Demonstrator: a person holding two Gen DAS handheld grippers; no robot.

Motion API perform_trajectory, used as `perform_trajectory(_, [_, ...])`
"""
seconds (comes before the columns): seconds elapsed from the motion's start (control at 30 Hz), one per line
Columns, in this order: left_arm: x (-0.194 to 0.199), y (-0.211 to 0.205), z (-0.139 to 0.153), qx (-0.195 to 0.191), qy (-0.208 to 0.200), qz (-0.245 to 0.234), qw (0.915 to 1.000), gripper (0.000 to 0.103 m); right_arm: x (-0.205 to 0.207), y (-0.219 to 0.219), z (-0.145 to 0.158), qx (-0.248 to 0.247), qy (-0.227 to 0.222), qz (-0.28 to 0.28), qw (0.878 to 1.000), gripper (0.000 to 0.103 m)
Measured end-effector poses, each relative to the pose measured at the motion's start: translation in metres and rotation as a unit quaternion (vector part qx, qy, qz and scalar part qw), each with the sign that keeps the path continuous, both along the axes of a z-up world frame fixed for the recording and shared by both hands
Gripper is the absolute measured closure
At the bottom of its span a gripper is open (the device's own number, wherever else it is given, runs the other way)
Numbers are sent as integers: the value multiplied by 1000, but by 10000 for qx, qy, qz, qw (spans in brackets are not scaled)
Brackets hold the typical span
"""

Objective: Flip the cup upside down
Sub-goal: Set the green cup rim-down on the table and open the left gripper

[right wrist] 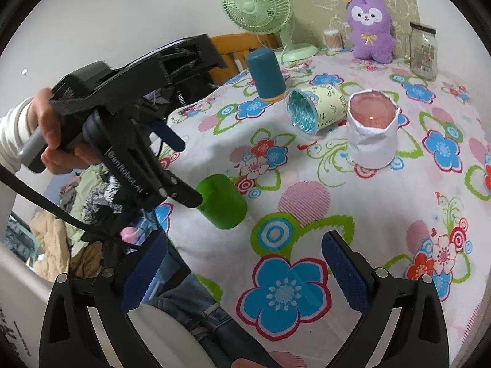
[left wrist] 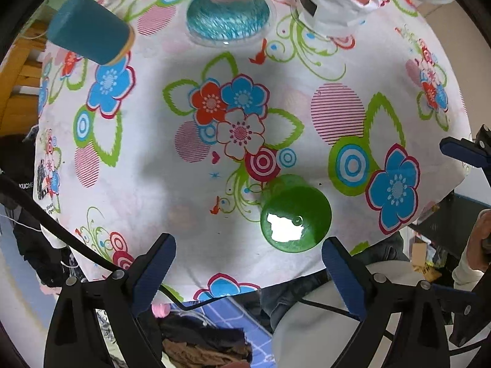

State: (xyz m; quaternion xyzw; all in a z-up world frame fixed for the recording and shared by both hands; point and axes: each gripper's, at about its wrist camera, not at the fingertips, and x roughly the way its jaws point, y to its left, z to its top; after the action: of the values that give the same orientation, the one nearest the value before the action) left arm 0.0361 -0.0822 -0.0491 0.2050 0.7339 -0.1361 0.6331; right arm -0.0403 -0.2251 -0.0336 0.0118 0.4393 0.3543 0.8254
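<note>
The left gripper [left wrist: 248,263], with blue ribbed pads on black fingers, is spread wide and holds nothing. Just beyond and between its fingers, nearer the right one, stands the glossy green plastic cup [left wrist: 296,214], base up and mouth down on the floral tablecloth [left wrist: 147,184], close to the near table edge. A bright reflection sits on the cup's flat top.

The right gripper [right wrist: 245,263] hovers over the cloth near the table edge, its blue pads also wide apart and empty. From this side the green cup [right wrist: 222,202] appears just beside the tip of the left gripper's black body, which a hand [right wrist: 50,132] in a white sleeve holds; whether they touch cannot be told.

Farther across the table lies a pale yellow paper cup with a shiny teal lining [right wrist: 313,110], tipped on its side with the mouth toward the cameras. Beside it stands a white paper-wrapped container with a pink inside [right wrist: 373,132], upright. A dark teal cylinder on a tan base [right wrist: 266,75] stands behind them. At the far edge are a mint-green desk fan [right wrist: 257,6], a purple plush toy [right wrist: 369,27] and a clear glass jar [right wrist: 423,50].
</note>
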Motion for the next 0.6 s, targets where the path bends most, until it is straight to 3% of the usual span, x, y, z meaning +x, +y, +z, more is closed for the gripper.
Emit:
perform_trajectory(0.17, [-11, 13, 12, -220, -366, 86, 9991, 6, -4, 6, 12, -292, -341, -317, 9985, 2])
perform_trajectory(0.37, [-19, 22, 23, -530, -922, 140, 9942, 6, -7, 8, 28, -247, -671, -835, 9939, 2])
perform_trajectory(0.6, [-29, 43, 38, -934, -1690, 231, 9809, 5, -14, 16, 43, -172, -919, -1098, 9895, 2])
